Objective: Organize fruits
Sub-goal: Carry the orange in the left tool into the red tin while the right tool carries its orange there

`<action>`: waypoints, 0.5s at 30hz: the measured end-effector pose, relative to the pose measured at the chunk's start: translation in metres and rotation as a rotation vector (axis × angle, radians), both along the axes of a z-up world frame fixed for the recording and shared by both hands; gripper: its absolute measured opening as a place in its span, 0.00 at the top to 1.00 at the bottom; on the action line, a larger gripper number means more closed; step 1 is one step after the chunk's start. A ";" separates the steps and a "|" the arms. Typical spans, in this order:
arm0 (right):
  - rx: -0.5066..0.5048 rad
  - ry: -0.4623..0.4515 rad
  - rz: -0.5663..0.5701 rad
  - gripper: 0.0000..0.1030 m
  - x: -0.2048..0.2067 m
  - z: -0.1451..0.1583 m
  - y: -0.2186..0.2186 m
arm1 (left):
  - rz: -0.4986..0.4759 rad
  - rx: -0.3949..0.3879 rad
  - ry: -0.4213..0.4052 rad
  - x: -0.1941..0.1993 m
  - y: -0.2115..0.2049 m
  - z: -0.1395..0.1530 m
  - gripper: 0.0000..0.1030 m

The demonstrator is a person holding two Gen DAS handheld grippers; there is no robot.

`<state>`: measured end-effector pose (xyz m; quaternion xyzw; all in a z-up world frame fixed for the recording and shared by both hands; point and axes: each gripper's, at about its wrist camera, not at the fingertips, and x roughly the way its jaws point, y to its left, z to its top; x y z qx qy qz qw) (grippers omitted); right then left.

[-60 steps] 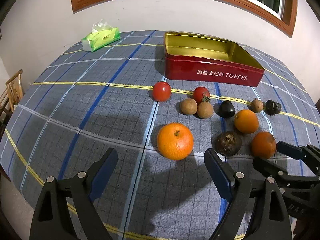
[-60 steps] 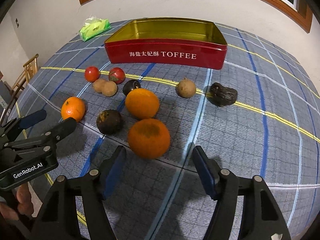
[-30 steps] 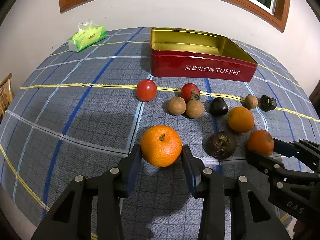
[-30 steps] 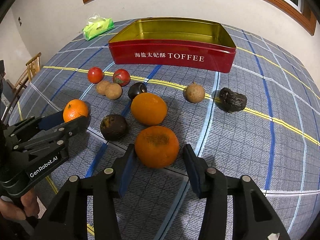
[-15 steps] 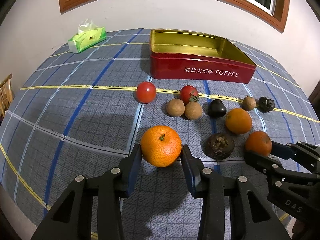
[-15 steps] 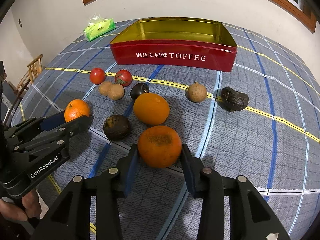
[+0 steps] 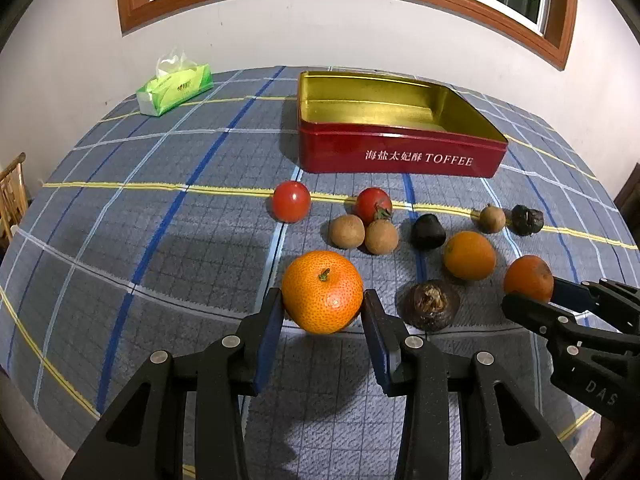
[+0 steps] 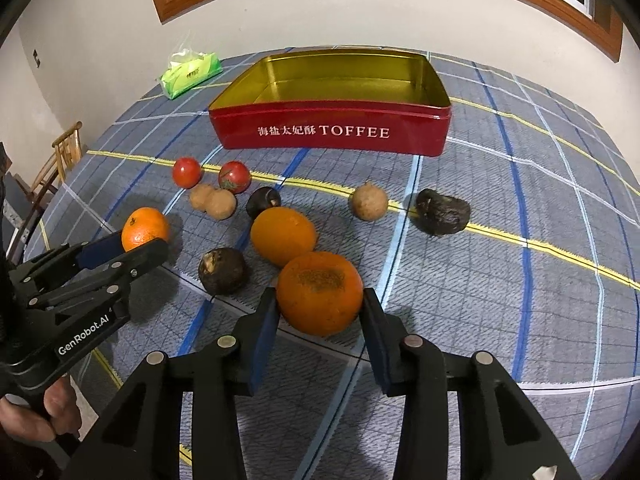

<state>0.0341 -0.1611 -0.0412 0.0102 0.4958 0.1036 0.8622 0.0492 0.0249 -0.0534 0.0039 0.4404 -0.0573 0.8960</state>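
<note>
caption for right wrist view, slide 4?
Right hand-held gripper clamps a round orange before the empty red toffee tin.

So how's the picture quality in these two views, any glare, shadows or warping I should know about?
Left wrist view: sharp, strong fisheye bending of the tablecloth lines, dark shadow under the left gripper and its orange, bright sheen inside the tin. Right wrist view: same warping, black corners, right gripper and its orange in focus, soft shadows beside the fruit.

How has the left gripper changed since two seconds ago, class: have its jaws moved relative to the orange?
Yes. The left gripper has closed in on the orange, gripping both sides.
</note>
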 end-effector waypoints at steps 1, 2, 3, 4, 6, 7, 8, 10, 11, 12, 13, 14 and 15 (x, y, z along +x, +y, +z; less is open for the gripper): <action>-0.001 -0.003 0.000 0.63 0.000 0.001 -0.001 | 0.002 0.001 -0.003 0.000 0.000 0.001 0.60; -0.004 -0.006 -0.001 0.63 0.001 0.002 -0.002 | 0.005 0.001 -0.006 0.001 0.001 0.002 0.60; -0.006 -0.008 -0.003 0.63 0.001 0.003 -0.003 | 0.006 0.002 -0.009 0.002 0.001 0.003 0.60; -0.005 -0.009 -0.006 0.63 0.003 0.004 -0.004 | 0.008 0.003 -0.011 0.003 0.001 0.003 0.60; -0.007 -0.015 -0.010 0.63 0.005 0.006 -0.007 | 0.010 0.003 -0.017 0.005 0.001 0.006 0.60; -0.010 -0.020 -0.013 0.63 0.006 0.008 -0.009 | 0.011 0.006 -0.020 0.006 0.001 0.006 0.60; -0.010 -0.023 -0.014 0.63 0.008 0.008 -0.010 | 0.013 0.007 -0.023 0.007 0.002 0.007 0.60; -0.013 -0.029 -0.020 0.63 0.011 0.010 -0.013 | 0.016 0.006 -0.028 0.011 0.002 0.010 0.60; -0.014 -0.029 -0.024 0.63 0.013 0.011 -0.015 | 0.016 0.006 -0.028 0.012 0.002 0.010 0.60; -0.012 -0.029 -0.027 0.63 0.014 0.011 -0.016 | 0.016 0.006 -0.030 0.013 0.002 0.011 0.60; -0.010 -0.030 -0.031 0.63 0.016 0.012 -0.018 | 0.015 0.008 -0.032 0.014 0.002 0.012 0.60; -0.012 -0.033 -0.033 0.63 0.017 0.013 -0.019 | 0.015 0.011 -0.033 0.015 0.001 0.013 0.60; -0.015 -0.035 -0.033 0.63 0.018 0.014 -0.020 | 0.014 0.010 -0.034 0.016 0.001 0.014 0.60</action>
